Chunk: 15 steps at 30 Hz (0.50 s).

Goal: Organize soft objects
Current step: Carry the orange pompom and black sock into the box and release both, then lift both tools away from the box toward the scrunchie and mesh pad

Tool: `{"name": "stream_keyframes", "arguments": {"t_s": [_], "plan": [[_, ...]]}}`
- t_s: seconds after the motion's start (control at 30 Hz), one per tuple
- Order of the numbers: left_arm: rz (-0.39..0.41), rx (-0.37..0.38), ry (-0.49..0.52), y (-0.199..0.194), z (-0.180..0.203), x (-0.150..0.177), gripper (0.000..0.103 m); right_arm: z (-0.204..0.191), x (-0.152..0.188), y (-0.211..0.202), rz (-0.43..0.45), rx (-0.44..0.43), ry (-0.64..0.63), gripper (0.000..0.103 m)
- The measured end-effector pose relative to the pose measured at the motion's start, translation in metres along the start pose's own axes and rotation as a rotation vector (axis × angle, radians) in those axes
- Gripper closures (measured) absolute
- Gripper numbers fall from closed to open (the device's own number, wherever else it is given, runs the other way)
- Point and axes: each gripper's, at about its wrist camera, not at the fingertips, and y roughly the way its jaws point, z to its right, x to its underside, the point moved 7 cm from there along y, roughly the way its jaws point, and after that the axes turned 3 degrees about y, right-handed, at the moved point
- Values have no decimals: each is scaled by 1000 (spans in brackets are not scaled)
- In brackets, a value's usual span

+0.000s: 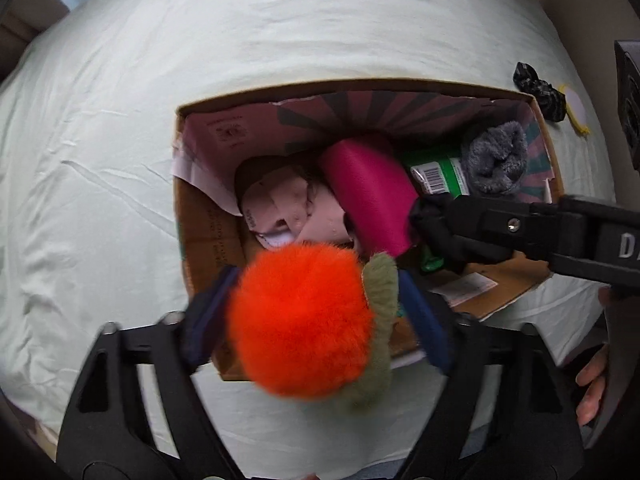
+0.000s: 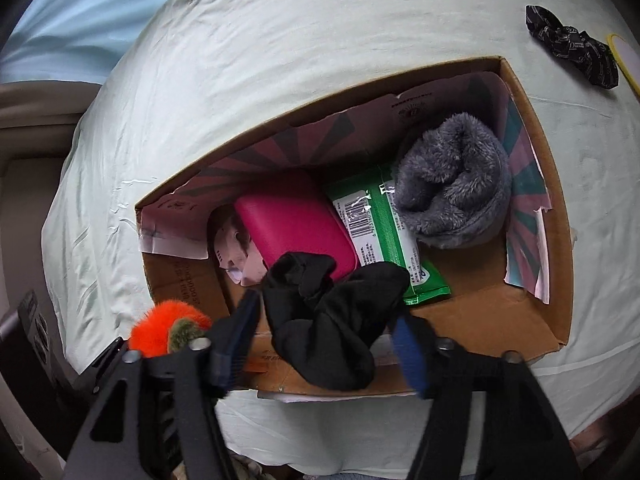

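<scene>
An open cardboard box (image 1: 200,216) (image 2: 556,240) lies on a pale bed sheet. My left gripper (image 1: 316,312) is shut on a fluffy orange pom-pom toy (image 1: 300,320) with an olive green part, held over the box's near edge; the toy also shows in the right wrist view (image 2: 168,330). My right gripper (image 2: 328,340) is shut on a bunched black cloth (image 2: 328,320) over the box's near side; this gripper shows in the left wrist view (image 1: 432,224). Inside lie a magenta case (image 2: 296,224), a green wipes pack (image 2: 380,228), a grey fuzzy sock (image 2: 452,184) and pink fabric (image 1: 288,208).
A black patterned scrunchie (image 2: 572,46) (image 1: 538,88) lies on the sheet beyond the box's right corner, next to a round yellow-edged item (image 2: 624,58). A dark device (image 1: 628,108) stands at the far right. A beige frame (image 2: 32,120) borders the bed on the left.
</scene>
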Motion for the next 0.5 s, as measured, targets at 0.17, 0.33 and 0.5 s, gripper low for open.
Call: {"name": "stream_keyframes", "arguments": {"t_s": [0.17, 0.33, 0.5], "plan": [[22, 23, 4, -9, -5, -2, 1, 3, -6, -7, 42, -5, -10, 4], [27, 18, -21, -13, -13, -1, 1, 6, -10, -13, 53, -8, -7, 4], [53, 14, -24, -27, -12, 1, 1, 2, -8, -20, 85, -13, -21, 4]]}}
